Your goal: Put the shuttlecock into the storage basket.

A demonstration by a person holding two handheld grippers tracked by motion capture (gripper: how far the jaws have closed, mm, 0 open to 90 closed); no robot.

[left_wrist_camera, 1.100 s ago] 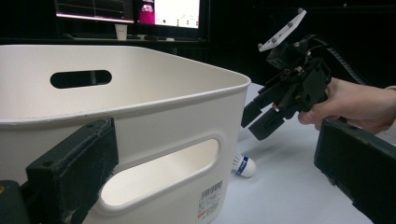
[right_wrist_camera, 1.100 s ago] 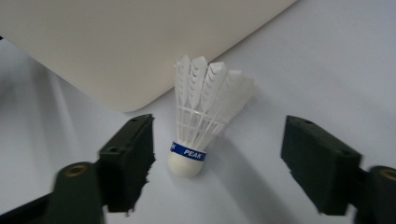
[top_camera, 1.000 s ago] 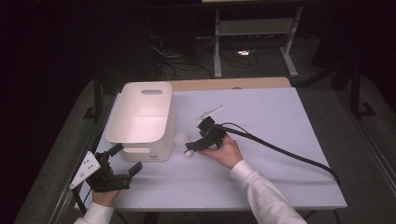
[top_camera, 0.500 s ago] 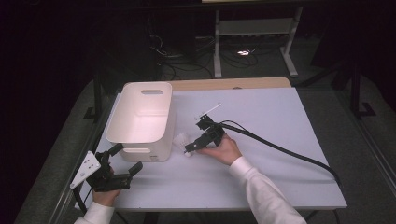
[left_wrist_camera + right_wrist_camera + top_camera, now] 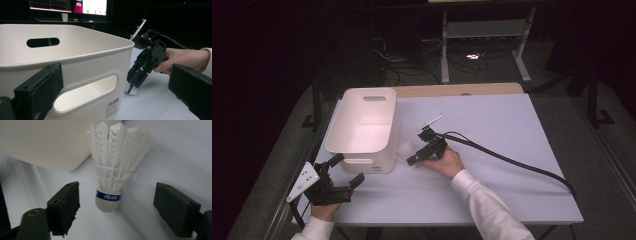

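shuttlecock (image 5: 110, 180) lies on table (image 5: 512, 130), right of bin (image 5: 367, 125).

Your white feathered shuttlecock (image 5: 113, 173) lies on the table with its rounded cork base, ringed by a blue band reading PEAK, pointing at six o'clock and its feather skirt fanning toward twelve in the right gripper view.

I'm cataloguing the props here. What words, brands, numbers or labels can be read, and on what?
"PEAK": white letters on the blue band around the cork of the white feathered shuttlecock.
Barcode sticker on the front wall of the white plastic bin: print too small to read.
Monitor screens behind the bin: content too blurred to read.
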